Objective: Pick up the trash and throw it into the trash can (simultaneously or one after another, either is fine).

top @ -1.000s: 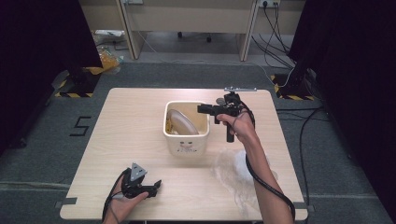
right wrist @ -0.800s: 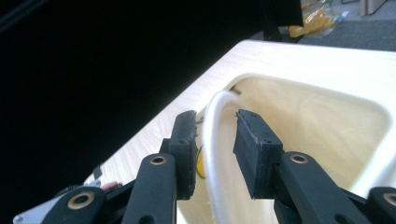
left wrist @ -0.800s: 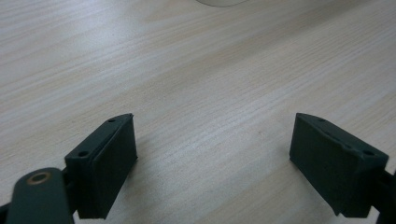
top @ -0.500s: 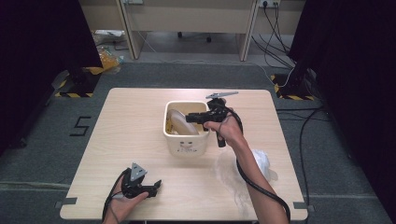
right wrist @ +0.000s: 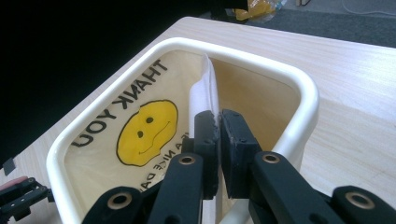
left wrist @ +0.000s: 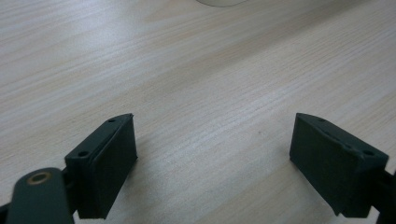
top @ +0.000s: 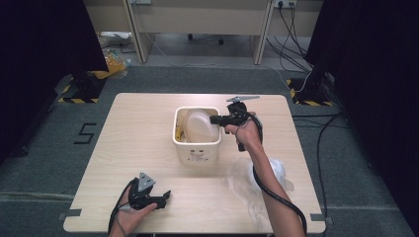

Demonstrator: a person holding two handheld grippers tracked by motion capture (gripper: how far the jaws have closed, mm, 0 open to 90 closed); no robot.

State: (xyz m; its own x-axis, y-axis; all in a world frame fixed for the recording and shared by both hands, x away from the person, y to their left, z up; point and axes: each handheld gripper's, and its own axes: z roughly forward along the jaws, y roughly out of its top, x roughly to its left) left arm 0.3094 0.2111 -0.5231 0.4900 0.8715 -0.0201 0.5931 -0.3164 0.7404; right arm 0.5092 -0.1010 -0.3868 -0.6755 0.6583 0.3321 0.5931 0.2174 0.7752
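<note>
Right gripper view: we see the right gripper [right wrist: 218, 140] jaws have just been closing and now pinch the white edge of the plastic bag [right wrist: 140, 126], smiley print to their left, inside the cream bin [right wrist: 308, 100]. High view: left gripper [top: 148, 195] rests on the table [top: 123, 133], well short of the bin; its jaws stand apart, bare wood between them.

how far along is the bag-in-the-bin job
Done: the white plastic bag with the yellow smiley face already sits inside the cream square plastic bin. In hand: the right gripper has just been closing and now pinches the bag's top edge. The left gripper rests open on the light wooden table. Left, probably: spreading the bag's mouth over the rim.
</note>
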